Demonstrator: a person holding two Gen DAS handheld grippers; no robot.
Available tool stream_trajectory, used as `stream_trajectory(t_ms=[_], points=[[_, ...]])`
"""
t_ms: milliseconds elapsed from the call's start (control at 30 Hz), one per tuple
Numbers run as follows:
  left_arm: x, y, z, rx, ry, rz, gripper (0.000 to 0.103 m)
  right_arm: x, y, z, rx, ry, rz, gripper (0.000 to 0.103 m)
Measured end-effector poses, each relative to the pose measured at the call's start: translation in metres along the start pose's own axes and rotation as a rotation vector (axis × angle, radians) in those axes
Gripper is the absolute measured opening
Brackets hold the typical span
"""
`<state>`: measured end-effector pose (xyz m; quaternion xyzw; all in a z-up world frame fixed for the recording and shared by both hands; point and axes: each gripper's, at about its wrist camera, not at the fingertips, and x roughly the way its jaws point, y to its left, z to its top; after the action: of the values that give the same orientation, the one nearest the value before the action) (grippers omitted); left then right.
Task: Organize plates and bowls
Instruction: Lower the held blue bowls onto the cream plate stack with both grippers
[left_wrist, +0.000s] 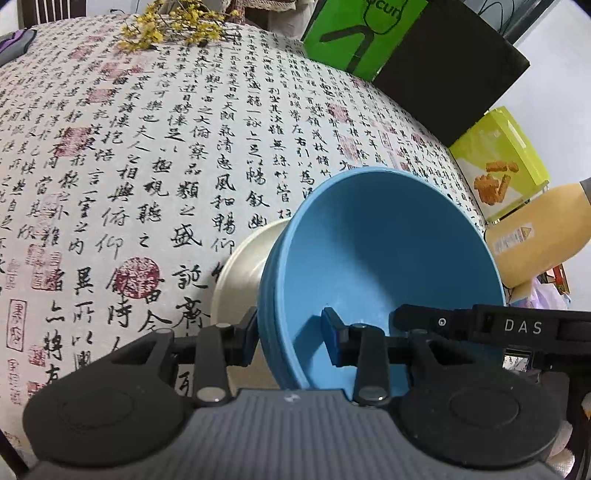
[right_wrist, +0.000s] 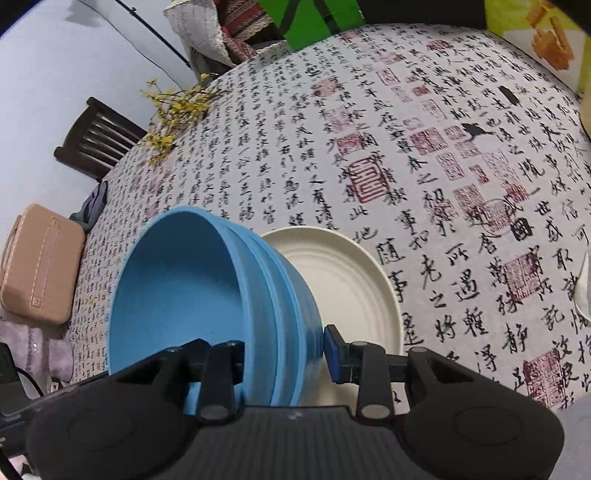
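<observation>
A stack of nested blue bowls (left_wrist: 384, 251) (right_wrist: 177, 280) hangs tilted over a cream plate (left_wrist: 240, 273) (right_wrist: 343, 280) that lies on the tablecloth. My left gripper (left_wrist: 290, 339) is shut on the stack's wall, one finger outside and its blue pad inside. On the opposite wall my right gripper (right_wrist: 284, 358) is shut as well, blue pad outside and the other finger inside. The right gripper's black body (left_wrist: 517, 326) also shows in the left wrist view, reaching into the bowl from the right. The bowls hide part of the plate.
The round table carries a calligraphy-print cloth (left_wrist: 110, 147) (right_wrist: 443, 147). Dried yellow flowers (left_wrist: 173, 26) (right_wrist: 173, 110) lie at its far edge. Green and black boxes (left_wrist: 354, 33) and a snack box (left_wrist: 498, 158) stand beyond it. A tan bag (right_wrist: 37, 266) and a dark chair (right_wrist: 96, 136) are beside it.
</observation>
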<state>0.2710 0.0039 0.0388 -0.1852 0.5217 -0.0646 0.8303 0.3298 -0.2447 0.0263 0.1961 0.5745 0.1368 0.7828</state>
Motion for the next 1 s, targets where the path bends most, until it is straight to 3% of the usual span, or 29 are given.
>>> stream_trajectory(t_ms=[400, 667, 933, 1000], points=[[0.019, 0.001, -0.005, -0.009, 0.041, -0.012, 0.036, 0.009, -0.015, -0.002, 0.026, 0.026, -0.027, 0.031], [0.02, -0.005, -0.005, 0.018, 0.017, -0.003, 0.036, 0.014, -0.024, -0.004, 0.03, 0.023, -0.012, 0.032], [0.024, -0.005, -0.005, 0.038, 0.027, -0.009, 0.038, 0.014, -0.03, -0.012, 0.027, 0.006, 0.021, 0.036], [0.024, -0.005, -0.004, 0.052, 0.027, -0.025, 0.043, 0.014, -0.03, -0.014, 0.024, -0.001, 0.023, 0.038]])
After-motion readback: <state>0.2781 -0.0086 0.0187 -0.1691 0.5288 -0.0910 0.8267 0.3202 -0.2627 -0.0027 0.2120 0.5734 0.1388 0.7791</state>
